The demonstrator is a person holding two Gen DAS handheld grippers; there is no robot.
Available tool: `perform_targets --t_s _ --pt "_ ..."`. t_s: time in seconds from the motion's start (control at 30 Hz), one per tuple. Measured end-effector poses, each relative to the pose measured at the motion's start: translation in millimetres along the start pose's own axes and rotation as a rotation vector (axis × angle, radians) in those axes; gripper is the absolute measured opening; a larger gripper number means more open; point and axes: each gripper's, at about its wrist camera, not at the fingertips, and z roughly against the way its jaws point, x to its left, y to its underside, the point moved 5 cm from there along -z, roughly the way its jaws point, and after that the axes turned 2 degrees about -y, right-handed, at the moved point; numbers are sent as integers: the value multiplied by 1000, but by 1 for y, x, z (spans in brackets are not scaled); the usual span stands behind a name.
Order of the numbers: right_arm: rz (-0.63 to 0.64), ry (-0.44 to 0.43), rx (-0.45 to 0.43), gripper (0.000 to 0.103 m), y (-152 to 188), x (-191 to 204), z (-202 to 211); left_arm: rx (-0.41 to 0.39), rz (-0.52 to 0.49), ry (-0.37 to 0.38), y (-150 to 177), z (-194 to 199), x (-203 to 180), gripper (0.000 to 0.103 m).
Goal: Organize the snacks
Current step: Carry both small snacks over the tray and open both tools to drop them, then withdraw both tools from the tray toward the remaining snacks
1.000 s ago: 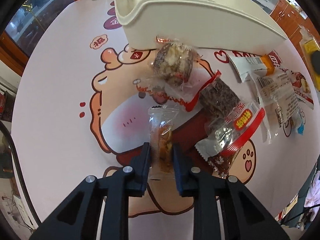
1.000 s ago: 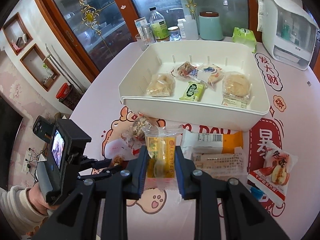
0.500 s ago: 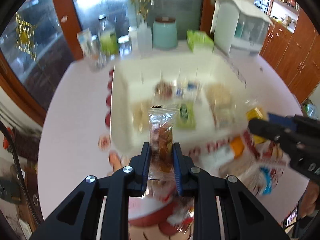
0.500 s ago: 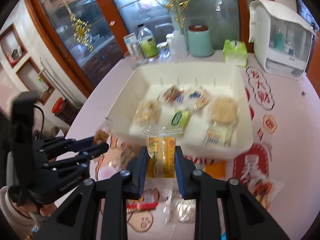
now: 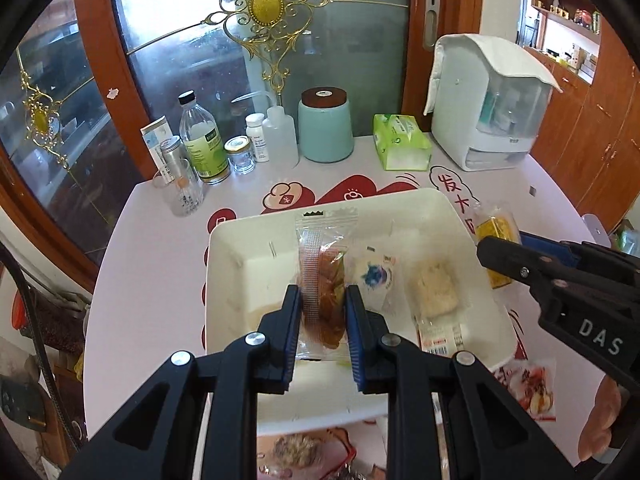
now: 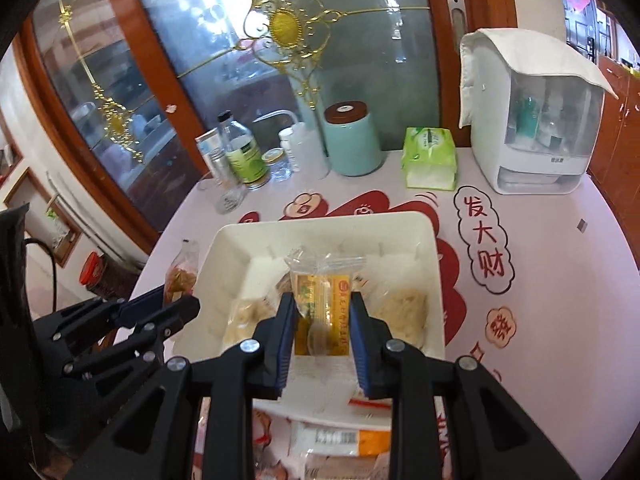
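My clear brown-snack packet [image 5: 322, 280] and yellow packet [image 6: 323, 305] stand upright over the white tray [image 5: 224, 264], toward twelve o'clock.

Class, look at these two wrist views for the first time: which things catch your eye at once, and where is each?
Front and centre, the left gripper pinches a clear packet of brown snack above the white tray. The right gripper likewise grips a yellow snack packet over the same tray. Behind, a teal canister stands at the table's far edge.

Left gripper [image 5: 322, 312] clamps clear brown-snack packet [image 5: 322, 280] above white tray [image 5: 224, 280] — right gripper [image 5: 496, 254] at right grips yellow packet [image 5: 494, 228].
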Motion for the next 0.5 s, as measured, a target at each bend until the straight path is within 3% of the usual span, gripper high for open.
perform_targets --t_s 0.2,0.27,0.3,0.33,0.4,0.5 --pt "-1 56 38 27 -12 -16 -31 22 13 -18 -8 -24 -4 20" --pt "2 64 58 28 -12 -19 -40 34 19 -33 -8 -34 -3 26" --pt "4 61 68 28 -10 -19 -43 38 26 -43 -8 -38 -2 40" --pt "6 56 81 32 -8 -19 -47 43 37 -52 -8 -42 0 64" --pt "11 63 100 43 -5 -19 -52 43 60 -81 -6 -46 5 79" --pt "15 91 98 50 0 -21 -54 60 87 -67 -2 -53 13 85"
